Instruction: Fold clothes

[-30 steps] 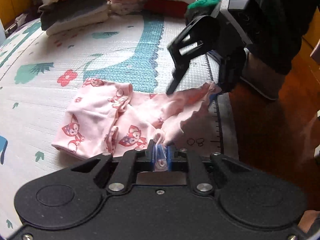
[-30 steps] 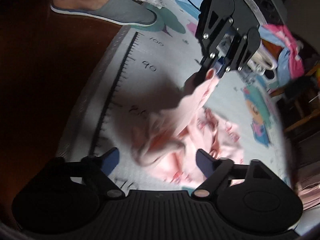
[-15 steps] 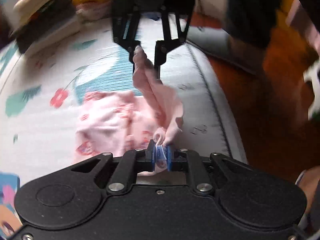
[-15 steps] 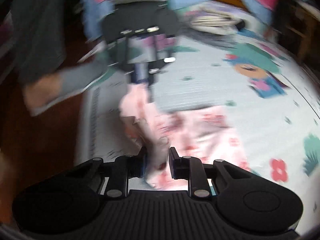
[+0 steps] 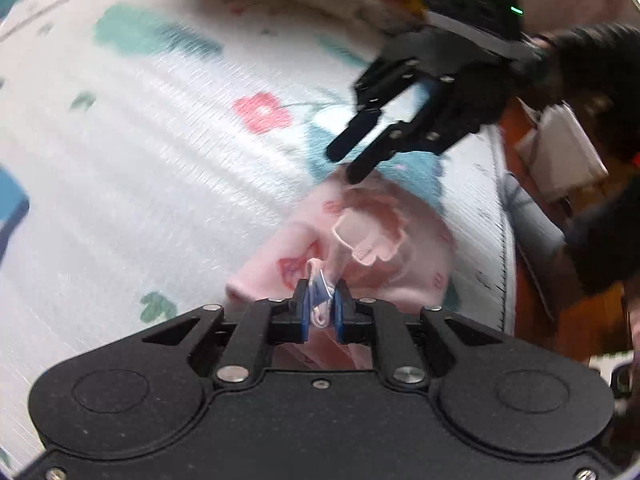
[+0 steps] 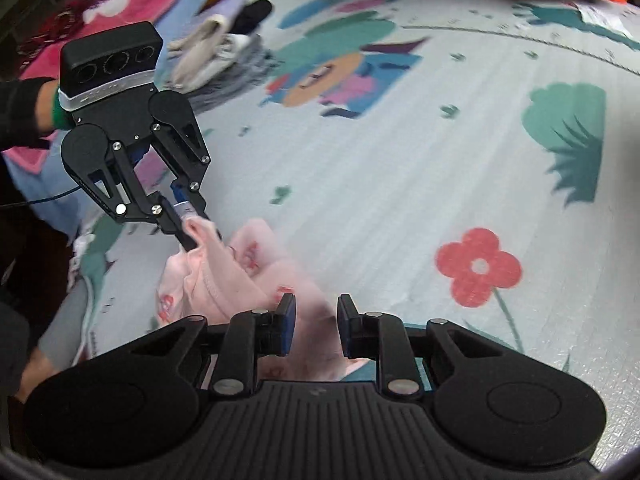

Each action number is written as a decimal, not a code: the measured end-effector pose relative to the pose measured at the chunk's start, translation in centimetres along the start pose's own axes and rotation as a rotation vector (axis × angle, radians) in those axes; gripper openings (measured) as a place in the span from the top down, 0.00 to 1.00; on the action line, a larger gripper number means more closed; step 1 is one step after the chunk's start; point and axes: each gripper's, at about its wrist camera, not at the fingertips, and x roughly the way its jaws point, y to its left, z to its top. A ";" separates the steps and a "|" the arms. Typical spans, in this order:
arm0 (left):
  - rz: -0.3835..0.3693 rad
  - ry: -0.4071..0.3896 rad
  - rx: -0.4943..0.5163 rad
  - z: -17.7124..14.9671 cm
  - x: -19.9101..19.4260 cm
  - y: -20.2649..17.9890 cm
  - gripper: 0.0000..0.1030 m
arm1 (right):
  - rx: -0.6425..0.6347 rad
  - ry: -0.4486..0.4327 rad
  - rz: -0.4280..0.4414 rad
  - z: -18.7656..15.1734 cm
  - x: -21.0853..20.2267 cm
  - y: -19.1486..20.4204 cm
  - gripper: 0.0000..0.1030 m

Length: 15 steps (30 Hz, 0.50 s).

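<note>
Left gripper (image 5: 320, 300) clenched on pink garment (image 5: 400, 264) hem; right gripper (image 6: 316, 316) at garment's far edge — jaws parted, pads not pressing cloth.

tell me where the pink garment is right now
The pink garment lies bunched on the play mat near its ruler-marked edge, just short of the red flower print, one fold pinched in the left hand-held gripper.

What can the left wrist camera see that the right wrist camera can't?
Only the left wrist camera shows the little green light on the right gripper. Only the right wrist camera shows the cartoon character printed on the mat and a pile of clothes. Both show the pink garment, the left gripper pinching it, and a red flower print.
</note>
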 end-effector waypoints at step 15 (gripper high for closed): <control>-0.025 -0.132 -0.323 -5.8 -1.7 -2.0 0.79 | 0.292 -0.088 -0.041 -7.0 -1.3 3.2 0.73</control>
